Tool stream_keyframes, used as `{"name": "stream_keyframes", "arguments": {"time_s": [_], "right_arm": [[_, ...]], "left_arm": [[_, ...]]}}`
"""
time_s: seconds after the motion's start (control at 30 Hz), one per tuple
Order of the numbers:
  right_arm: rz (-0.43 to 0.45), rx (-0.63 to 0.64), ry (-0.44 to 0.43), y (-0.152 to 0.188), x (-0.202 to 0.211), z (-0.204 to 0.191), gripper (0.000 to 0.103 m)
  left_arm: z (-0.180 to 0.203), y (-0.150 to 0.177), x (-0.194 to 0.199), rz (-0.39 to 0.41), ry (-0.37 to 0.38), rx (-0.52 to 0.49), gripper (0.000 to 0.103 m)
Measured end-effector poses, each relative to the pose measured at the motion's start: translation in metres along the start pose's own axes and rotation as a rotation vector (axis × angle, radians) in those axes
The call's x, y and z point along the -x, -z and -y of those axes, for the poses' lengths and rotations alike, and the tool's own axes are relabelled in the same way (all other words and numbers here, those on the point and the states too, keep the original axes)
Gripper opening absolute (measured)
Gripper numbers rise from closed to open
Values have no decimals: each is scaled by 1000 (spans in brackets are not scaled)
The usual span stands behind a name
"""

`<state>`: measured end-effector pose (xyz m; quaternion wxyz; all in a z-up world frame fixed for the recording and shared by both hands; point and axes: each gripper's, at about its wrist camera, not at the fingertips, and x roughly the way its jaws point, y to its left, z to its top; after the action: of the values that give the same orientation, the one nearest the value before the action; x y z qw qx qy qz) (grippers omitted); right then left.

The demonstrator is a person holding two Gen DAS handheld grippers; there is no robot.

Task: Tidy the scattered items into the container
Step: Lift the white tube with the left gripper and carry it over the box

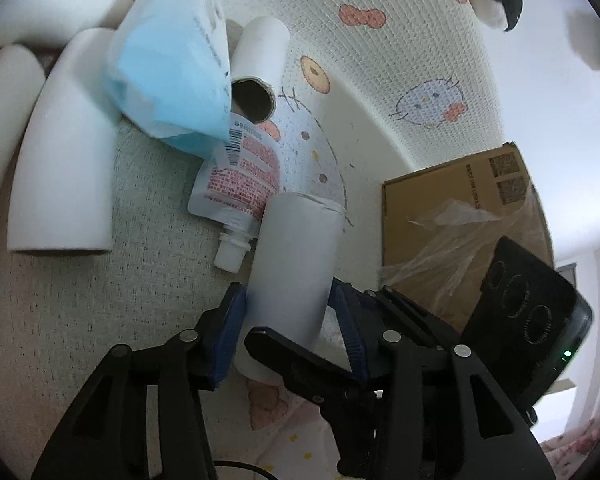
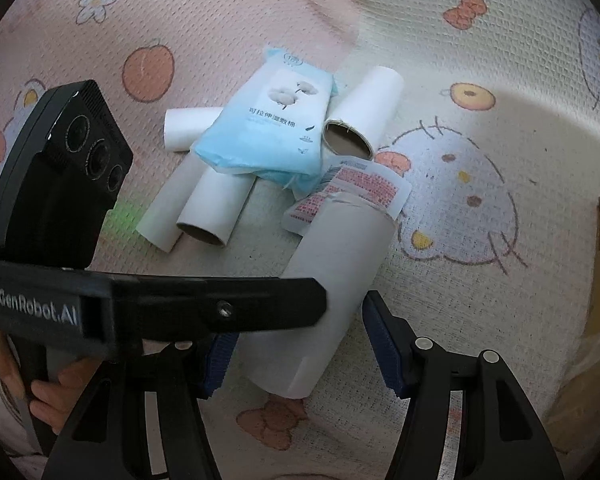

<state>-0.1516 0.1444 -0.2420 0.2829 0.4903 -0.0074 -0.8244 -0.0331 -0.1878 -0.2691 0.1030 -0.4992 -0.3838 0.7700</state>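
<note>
Cartoon-printed matting (image 2: 480,60) covers the floor. At the left of the left wrist view, three white tubes (image 1: 66,152) are seen side by side, then a blue cotton-pad packet (image 1: 172,60) lying over a hollow roll (image 1: 256,76) and a red-printed spout pouch (image 1: 240,176). A large white roll (image 1: 296,256) is clamped between the left gripper (image 1: 288,312) pads. Further right a cardboard box (image 1: 460,208) is seen. The right gripper (image 2: 300,344) is held wide around the same roll without touching it.

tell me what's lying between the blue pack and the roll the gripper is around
A white spout pouch with red print lies between the blue pack and the near roll, shown in both wrist views; the roll sits between the left gripper fingers.
</note>
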Motion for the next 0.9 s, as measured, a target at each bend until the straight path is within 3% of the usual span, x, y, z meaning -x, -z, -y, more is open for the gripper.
{"name": "stream_keyframes", "arguments": {"time_s": [0.63,0.77,0.9], "right_arm": [[21,-15,-27,-10,14,-3,59],[45,-10,-35,-13,27,-8,59],[73,43,-27,-19,43,-22,59]], "left_arm": [[28,12,9,78,-54,-74,49],[41,14,21,112,-89,-93,49],[58,13,37,128,-179,-91,49]]}}
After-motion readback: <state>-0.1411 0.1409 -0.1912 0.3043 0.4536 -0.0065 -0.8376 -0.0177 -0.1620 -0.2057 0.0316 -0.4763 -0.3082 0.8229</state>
